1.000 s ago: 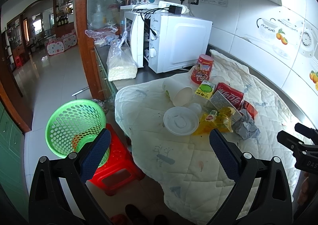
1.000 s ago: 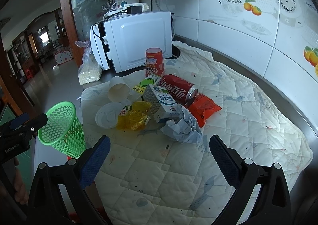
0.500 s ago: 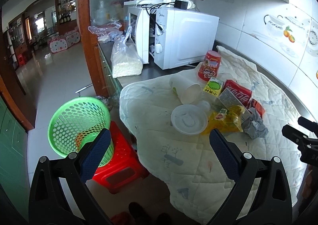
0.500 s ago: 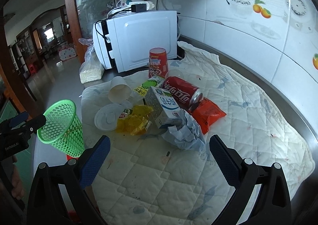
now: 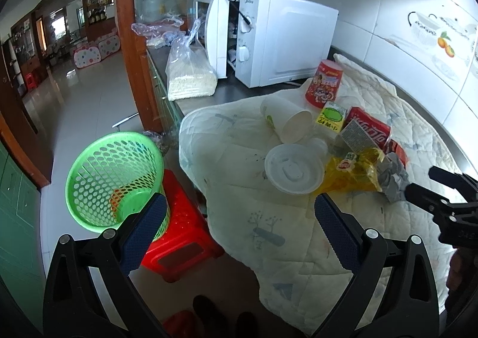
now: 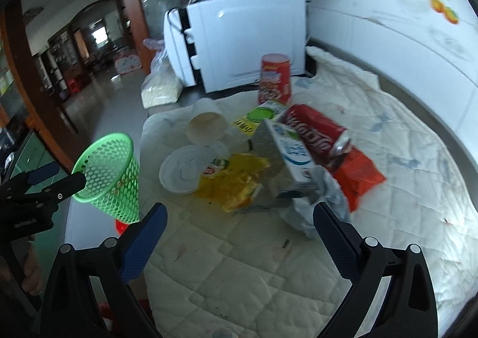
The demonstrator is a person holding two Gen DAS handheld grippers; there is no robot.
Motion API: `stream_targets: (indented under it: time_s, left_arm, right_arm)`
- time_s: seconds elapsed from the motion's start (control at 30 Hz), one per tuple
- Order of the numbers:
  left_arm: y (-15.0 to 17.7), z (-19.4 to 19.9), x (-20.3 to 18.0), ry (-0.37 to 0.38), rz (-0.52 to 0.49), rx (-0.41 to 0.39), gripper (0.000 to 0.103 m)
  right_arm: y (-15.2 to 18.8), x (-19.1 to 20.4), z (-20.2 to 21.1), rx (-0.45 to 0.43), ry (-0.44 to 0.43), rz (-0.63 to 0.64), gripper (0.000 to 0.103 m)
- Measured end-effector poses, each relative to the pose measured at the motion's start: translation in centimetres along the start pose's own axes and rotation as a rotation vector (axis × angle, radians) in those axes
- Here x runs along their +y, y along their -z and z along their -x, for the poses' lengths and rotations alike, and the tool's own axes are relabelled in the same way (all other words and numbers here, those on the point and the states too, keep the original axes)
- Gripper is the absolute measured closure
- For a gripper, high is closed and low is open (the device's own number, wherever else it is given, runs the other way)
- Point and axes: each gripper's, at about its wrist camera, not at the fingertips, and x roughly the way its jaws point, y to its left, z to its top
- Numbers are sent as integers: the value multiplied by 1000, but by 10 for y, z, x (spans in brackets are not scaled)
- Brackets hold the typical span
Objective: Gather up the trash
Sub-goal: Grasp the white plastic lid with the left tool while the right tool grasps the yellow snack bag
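A heap of trash lies on the quilted cloth: a white lid (image 5: 294,169) (image 6: 182,170), a tipped paper cup (image 5: 288,124) (image 6: 206,125), a yellow wrapper (image 5: 352,172) (image 6: 236,181), a milk carton (image 6: 283,155), a red cola can (image 6: 316,131) (image 5: 369,128), an orange packet (image 6: 357,175), crumpled grey paper (image 6: 316,206) (image 5: 394,179) and a red printed cup (image 5: 324,87) (image 6: 274,78). A green mesh basket (image 5: 115,179) (image 6: 109,176) stands on a red stool (image 5: 182,227). My left gripper (image 5: 239,227) is open over the counter's edge. My right gripper (image 6: 239,230) is open just short of the heap.
A white microwave (image 5: 277,39) (image 6: 239,39) stands behind the heap, with a bag of grain (image 5: 189,69) beside it. A tiled wall (image 5: 418,48) bounds the right side. The quilted cloth (image 6: 388,218) hangs over the counter's front edge. A shoe (image 5: 209,314) shows on the floor.
Both grippers have moved closer to the heap, which looms larger in each view. The right wrist view is now blurred. Nothing was grasped.
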Motion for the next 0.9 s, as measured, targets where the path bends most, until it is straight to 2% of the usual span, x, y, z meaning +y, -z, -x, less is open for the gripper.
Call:
stream_targets:
  time_s: [0.1, 0.17, 0.3, 0.47, 0.6, 0.8, 0.9]
  left_arm:
    - [1, -6, 3, 0, 5, 13, 6]
    - [0, -9, 4, 7, 6, 21, 6]
    - [-3, -17, 5, 30, -5, 29, 7]
    - [-9, -35, 3, 84, -22, 58, 17]
    - [-15, -49, -5, 119, -57, 68, 24]
    - [-22, -80, -15, 195, -67, 123, 34]
    - [-24, -99, -16, 222, -53, 164, 40]
  right_arm:
    - [-6, 0, -15, 11, -22, 8, 12]
    - [-11, 2, -28, 26, -27, 28, 19]
    - [-19, 5, -42, 20, -46, 71, 19]
    - [-26, 9, -59, 29, -72, 129, 19]
    - [-26, 11, -73, 63, -60, 186, 20]
    - [-20, 11, -77, 95, -53, 218, 37]
    - [-17, 10, -78, 105, -42, 218, 51]
